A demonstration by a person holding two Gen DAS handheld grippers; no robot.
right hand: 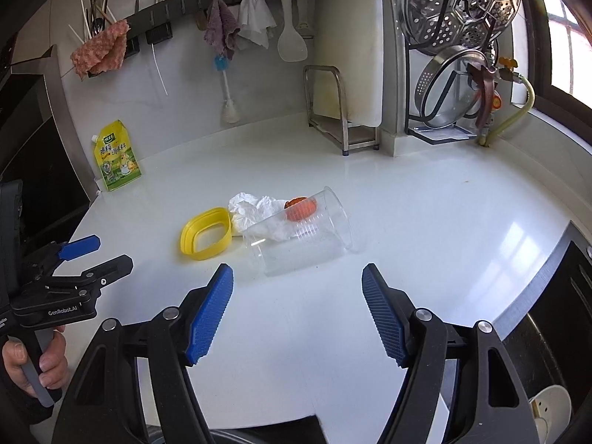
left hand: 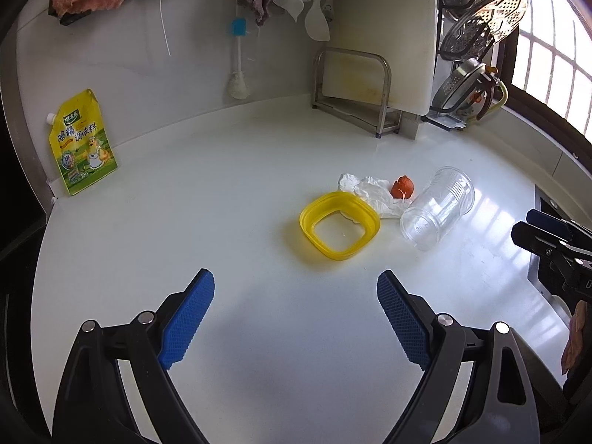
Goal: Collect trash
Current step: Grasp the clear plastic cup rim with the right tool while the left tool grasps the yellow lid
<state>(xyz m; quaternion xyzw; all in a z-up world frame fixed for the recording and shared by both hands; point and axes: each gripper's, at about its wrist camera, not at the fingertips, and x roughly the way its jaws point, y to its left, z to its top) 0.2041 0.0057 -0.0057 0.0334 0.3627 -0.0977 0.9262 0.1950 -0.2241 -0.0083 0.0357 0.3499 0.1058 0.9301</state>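
Note:
On the white counter (left hand: 222,222) lie a yellow plastic ring (left hand: 339,225), a crumpled white tissue (left hand: 370,192), a small orange scrap (left hand: 402,186) and a clear plastic cup (left hand: 438,207) on its side. My left gripper (left hand: 296,296) is open and empty, short of the ring. In the right wrist view the cup (right hand: 303,236) lies just ahead of my right gripper (right hand: 298,288), which is open and empty; the ring (right hand: 205,234), tissue (right hand: 259,211) and orange scrap (right hand: 301,209) sit behind and left of it. The left gripper (right hand: 100,249) shows at the left there.
A yellow seasoning pouch (left hand: 83,144) leans against the back wall at left. A metal rack (left hand: 355,92) with a cutting board and a rack of steel pans (right hand: 458,55) stand at the back right. A sink edge (right hand: 547,296) lies to the right.

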